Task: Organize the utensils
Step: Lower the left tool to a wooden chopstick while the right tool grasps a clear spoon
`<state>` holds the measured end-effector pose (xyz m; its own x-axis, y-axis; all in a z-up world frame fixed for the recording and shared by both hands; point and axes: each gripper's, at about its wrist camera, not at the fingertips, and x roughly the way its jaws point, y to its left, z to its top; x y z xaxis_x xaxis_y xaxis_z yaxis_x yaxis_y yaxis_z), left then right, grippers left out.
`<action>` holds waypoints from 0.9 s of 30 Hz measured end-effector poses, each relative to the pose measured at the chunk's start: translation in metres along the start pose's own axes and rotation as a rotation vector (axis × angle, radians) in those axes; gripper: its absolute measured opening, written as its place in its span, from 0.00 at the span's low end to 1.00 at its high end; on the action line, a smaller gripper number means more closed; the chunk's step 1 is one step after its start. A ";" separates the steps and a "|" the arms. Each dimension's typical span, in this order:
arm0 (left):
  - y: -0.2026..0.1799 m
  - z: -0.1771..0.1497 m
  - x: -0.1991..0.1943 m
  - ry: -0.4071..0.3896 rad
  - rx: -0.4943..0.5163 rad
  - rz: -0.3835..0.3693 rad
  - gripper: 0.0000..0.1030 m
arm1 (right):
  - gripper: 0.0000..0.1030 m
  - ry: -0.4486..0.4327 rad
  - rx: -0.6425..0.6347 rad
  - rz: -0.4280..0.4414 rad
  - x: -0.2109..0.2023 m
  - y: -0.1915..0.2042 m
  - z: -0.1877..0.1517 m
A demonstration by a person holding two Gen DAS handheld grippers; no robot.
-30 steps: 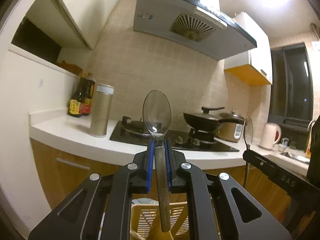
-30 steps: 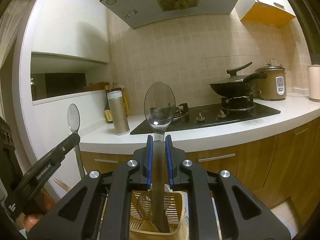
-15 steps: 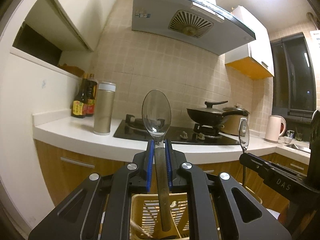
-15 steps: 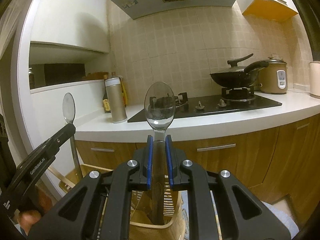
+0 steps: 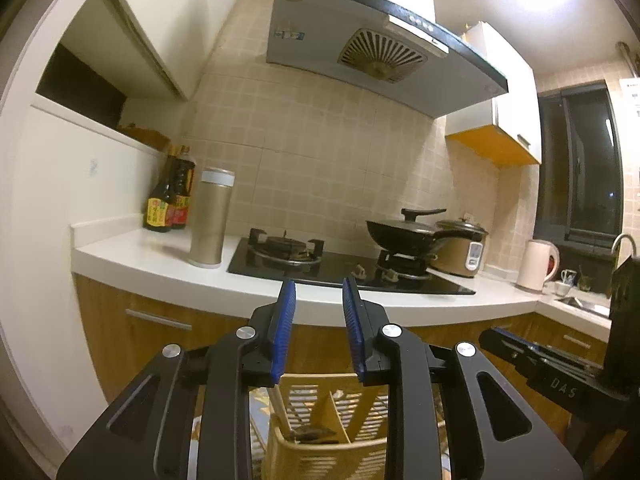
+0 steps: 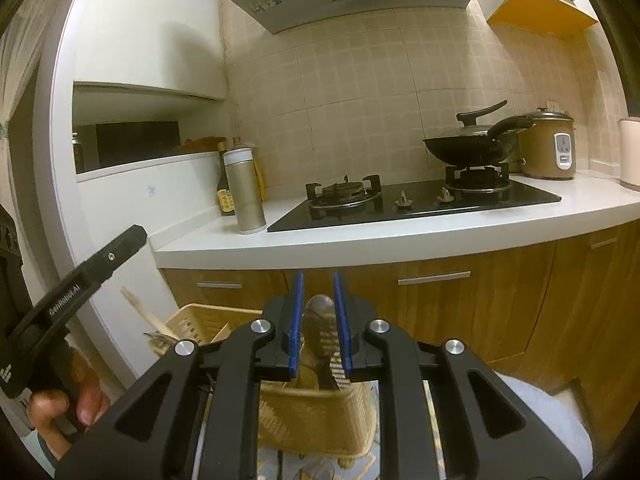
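Kitchen cabinets and a white counter (image 6: 400,236) fill the background. Nearest, the left gripper (image 5: 319,328) hangs over the yellow basket (image 5: 320,456), jaws opening with nothing between them, seemingly to drop cutlery in. The right gripper (image 6: 319,320) is opening too; a spoon (image 6: 320,328) stands loose between its pads, bowl up, handle down inside the basket. Farther off sit stove (image 6: 412,200) and wok (image 6: 468,148).

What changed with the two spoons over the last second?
Both were let go. The left hand-held gripper is opening with nothing between its pads; the right hand-held gripper is opening around its spoon, now dropped into the basket. The wok stayed put.
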<state>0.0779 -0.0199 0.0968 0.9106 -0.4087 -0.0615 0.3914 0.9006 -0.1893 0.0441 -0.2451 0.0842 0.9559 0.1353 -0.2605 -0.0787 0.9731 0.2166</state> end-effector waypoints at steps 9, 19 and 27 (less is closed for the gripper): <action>-0.012 0.019 -0.051 -0.015 0.033 -0.012 0.33 | 0.19 0.063 0.046 0.054 -0.032 -0.001 0.004; 0.007 -0.017 -0.063 0.241 -0.024 -0.009 0.38 | 0.54 0.301 0.087 -0.014 -0.037 -0.005 -0.034; 0.018 -0.067 -0.040 0.548 0.030 0.032 0.38 | 0.38 0.648 0.173 0.005 -0.004 0.005 -0.076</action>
<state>0.0398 0.0029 0.0299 0.7228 -0.3909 -0.5699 0.3755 0.9144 -0.1509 0.0187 -0.2266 0.0145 0.5879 0.2771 -0.7600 0.0151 0.9356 0.3528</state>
